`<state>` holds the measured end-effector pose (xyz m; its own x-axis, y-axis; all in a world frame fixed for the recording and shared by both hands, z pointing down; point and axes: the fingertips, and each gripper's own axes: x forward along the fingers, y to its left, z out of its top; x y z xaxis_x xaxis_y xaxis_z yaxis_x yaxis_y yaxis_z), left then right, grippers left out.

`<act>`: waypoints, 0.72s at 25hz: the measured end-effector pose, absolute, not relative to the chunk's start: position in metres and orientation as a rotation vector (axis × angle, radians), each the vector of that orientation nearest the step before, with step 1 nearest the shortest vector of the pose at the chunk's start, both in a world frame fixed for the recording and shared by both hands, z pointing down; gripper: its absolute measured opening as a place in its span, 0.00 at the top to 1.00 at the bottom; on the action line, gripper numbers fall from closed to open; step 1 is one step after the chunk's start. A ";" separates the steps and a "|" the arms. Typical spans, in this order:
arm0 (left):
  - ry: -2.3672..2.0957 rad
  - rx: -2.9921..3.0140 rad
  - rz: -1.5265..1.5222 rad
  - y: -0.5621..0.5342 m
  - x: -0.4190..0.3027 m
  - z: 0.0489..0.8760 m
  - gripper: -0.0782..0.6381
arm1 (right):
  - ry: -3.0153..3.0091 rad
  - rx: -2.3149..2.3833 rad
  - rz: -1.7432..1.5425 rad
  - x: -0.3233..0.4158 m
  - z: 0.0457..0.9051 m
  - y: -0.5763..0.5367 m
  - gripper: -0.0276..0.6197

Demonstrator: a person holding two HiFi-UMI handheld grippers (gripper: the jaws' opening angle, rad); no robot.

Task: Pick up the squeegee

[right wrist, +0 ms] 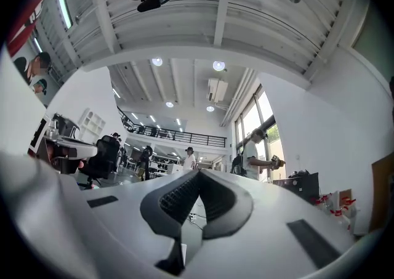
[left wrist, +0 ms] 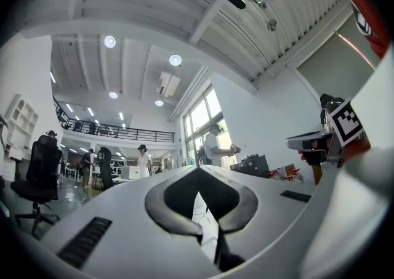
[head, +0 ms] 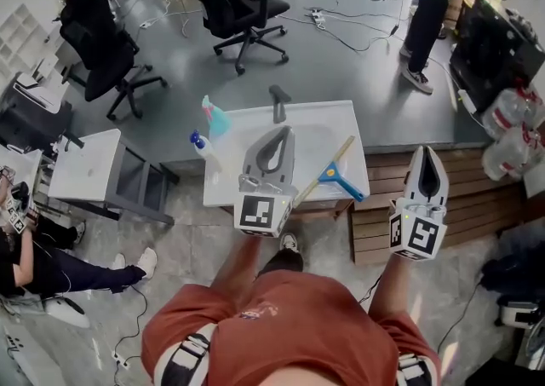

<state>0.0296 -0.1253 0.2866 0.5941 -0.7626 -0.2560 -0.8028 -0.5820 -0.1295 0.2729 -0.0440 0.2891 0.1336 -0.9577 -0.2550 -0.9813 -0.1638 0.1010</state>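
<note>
The step in hand was the approach: the squeegee [head: 330,174] had not yet been contacted. It lay flat on the right part of the white table [head: 341,116], its blue blade end toward the near right edge and its pale handle lying at a slant across the tabletop. The left gripper [head: 283,133] was held over the middle of the table, just left of the squeegee and apart from it. Its jaws were closed tip to tip with nothing between them, as the left gripper view [left wrist: 196,170] confirmed. The right gripper [head: 426,154] was held off the table's right side, near the squeegee but clear of it. Its jaws [right wrist: 196,176] were likewise pressed together and empty. Both gripper views looked out across the room rather than down at the tabletop, so neither tool was aimed at the squeegee. In my judgement, the next move called for opening the jaws of one gripper, tipping it downward, and bringing it across the handle so the pads could close on its two sides. Two spray bottles [head: 209,133] stood at the left edge, well apart from the squeegee.
</note>
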 end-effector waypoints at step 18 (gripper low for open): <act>1.417 -2.530 0.305 -0.319 -0.103 0.276 0.87 | 2.052 -2.294 0.499 0.157 0.261 -0.249 0.95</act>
